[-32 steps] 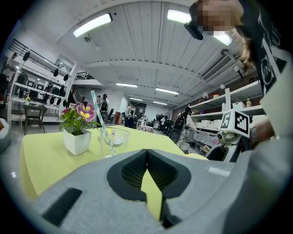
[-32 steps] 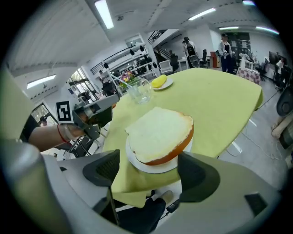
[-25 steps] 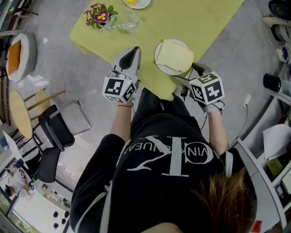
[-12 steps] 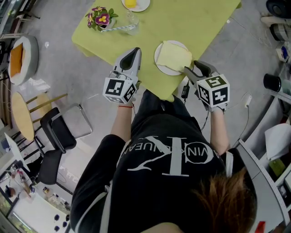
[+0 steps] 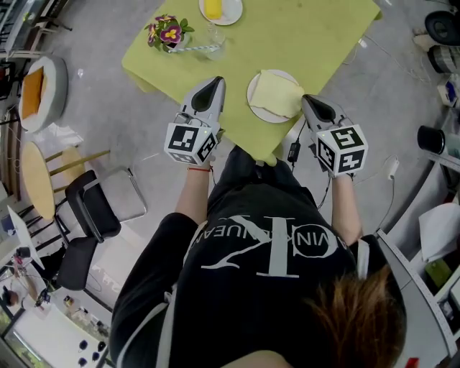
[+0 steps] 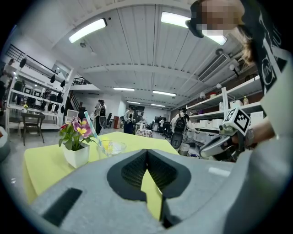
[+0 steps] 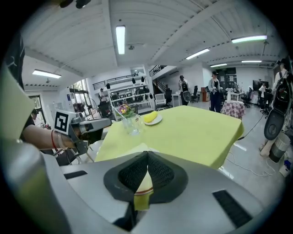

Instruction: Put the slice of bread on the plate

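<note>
In the head view a pale square slice of bread (image 5: 277,93) lies flat on a white plate (image 5: 253,97) near the front edge of the yellow-green table (image 5: 323,36). My right gripper (image 5: 308,100) sits just right of the plate with its jaws shut and nothing between them; its own view shows the pads (image 7: 147,155) meeting, with the table beyond. My left gripper (image 5: 213,83) hovers left of the plate over the table's edge, also shut and empty (image 6: 147,151). The right gripper (image 6: 224,142) shows at the edge of the left gripper view.
A potted flower (image 5: 167,30), a clear glass (image 5: 212,32) and a small plate with a yellow item (image 5: 219,8) stand at the table's far side. Chairs (image 5: 90,208) and a round stool (image 5: 36,180) stand on the floor to the left, cables (image 5: 392,169) to the right.
The right gripper's jaws went from wide open beside the bread to shut. The gripper drew off the plate's edge and rose. The bread stays on the plate; the left gripper kept still.
</note>
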Available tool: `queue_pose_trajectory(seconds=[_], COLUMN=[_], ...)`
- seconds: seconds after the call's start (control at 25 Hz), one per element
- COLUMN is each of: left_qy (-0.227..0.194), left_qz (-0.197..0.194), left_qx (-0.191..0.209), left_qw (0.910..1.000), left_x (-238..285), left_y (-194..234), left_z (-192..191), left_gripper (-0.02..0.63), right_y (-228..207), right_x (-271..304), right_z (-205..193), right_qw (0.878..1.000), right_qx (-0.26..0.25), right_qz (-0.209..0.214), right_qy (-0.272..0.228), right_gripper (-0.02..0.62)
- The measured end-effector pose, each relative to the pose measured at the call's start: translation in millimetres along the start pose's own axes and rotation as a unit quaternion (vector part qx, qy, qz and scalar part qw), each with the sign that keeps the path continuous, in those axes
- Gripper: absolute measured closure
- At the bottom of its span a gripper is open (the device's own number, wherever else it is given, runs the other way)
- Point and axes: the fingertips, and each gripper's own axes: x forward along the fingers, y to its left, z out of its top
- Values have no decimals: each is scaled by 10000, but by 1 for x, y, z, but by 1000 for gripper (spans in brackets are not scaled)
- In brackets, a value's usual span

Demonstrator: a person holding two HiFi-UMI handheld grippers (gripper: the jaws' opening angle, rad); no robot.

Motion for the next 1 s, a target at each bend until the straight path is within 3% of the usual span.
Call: queue_pose_trajectory(seconds=[0.6,1.0], left_qy=[-249,-462], left_qz=[206,319], left_qx=[279,372], left_qw=[9991,9977], left_x=[-4,-7], left_y=[10,17], left_z=[37,61], left_gripper=[597,597], right_y=[-12,-16], right_x=[-17,-27], right_z=[53,81], right_qw=[9925,9844], right_qx=[-99,-80], right_qz=[-186,-177], right_qy=[-1204,-1751], right_gripper=[594,595])
